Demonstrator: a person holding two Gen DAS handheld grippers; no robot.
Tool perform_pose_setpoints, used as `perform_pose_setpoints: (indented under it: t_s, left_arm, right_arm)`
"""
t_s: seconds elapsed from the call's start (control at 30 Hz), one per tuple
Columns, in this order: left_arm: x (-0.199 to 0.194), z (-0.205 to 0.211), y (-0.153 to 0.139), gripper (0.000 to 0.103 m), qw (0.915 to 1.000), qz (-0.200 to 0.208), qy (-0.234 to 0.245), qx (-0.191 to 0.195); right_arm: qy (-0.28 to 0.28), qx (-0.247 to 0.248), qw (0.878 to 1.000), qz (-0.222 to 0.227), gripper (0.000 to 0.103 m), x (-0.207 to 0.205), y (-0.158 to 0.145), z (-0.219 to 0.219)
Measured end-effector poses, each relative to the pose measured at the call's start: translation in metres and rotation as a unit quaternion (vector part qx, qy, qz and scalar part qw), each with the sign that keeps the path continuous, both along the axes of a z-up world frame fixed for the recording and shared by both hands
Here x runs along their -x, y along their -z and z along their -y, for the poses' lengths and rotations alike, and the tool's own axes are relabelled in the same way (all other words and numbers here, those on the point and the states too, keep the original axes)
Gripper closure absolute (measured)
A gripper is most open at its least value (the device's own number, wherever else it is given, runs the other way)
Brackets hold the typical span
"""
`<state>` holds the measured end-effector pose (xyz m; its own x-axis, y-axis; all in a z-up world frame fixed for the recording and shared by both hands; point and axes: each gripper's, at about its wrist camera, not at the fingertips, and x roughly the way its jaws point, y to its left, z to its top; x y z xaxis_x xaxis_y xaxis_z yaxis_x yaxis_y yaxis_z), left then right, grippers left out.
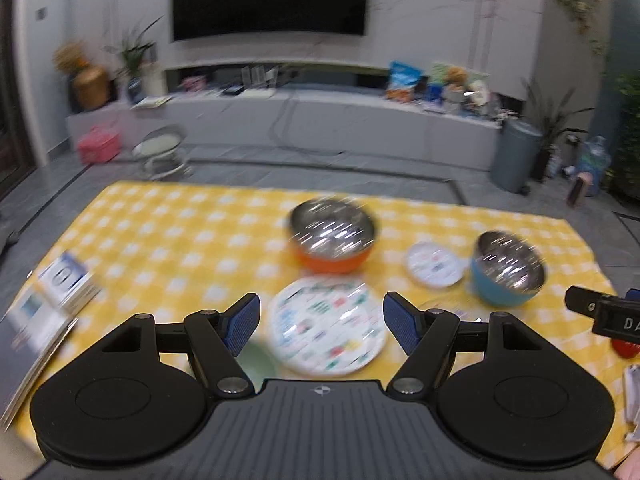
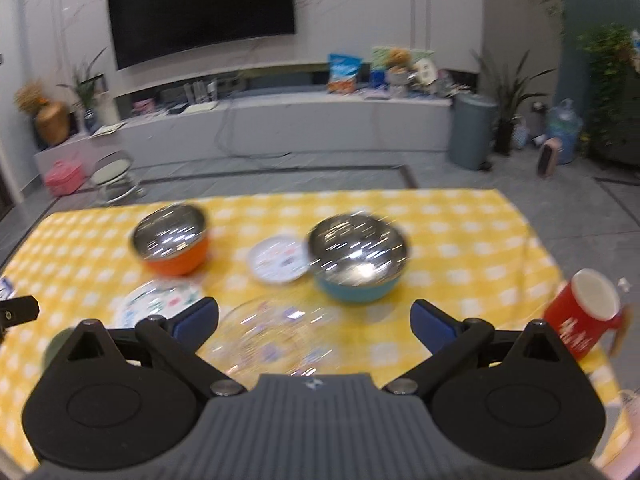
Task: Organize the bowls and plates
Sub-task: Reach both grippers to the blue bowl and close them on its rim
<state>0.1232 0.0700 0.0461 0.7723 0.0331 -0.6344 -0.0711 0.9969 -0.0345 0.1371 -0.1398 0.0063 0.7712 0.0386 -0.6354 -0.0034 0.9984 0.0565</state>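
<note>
On the yellow-and-white checked tablecloth, everything is placed around the orange bowl with a shiny steel inside. Just in front of it lies the large white plate with coloured print. To its right sits the small white printed plate, and beyond that the blue bowl with a steel inside, touching or nearly touching the small plate. A clear glass plate lies in front of the blue bowl. The left gripper hovers over the large plate, jaws wide apart and empty. The right gripper hovers over the glass plate, jaws also spread, holding nothing. A red mug stands tilted far right.
</note>
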Motion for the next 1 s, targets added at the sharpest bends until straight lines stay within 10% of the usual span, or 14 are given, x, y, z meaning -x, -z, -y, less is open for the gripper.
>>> perform_pose_setpoints:
  t_s: [0.4, 0.8, 1.0]
  left_arm:
    - [-0.12, 0.116, 0.05, 0.019, 0.9921, -0.02, 0.124, 0.003]
    - [-0.189, 0.163, 0.127, 0.023, 0.9852, -0.113, 0.117, -0.054]
    - [-0.198, 0.156, 0.133, 0.031, 0.9871, -0.125, 0.098, -0.018]
  right_arm:
    - [0.064, 0.002, 0.997, -0.052, 0.005, -0.092, 0.034, 0.074]
    - [0.065, 0.018, 0.993, -0.097, 0.014, -0.154, 0.095, 0.083]
    - [0.045, 0.001, 0.991, -0.122, 0.04, -0.165, 0.114, 0.079]
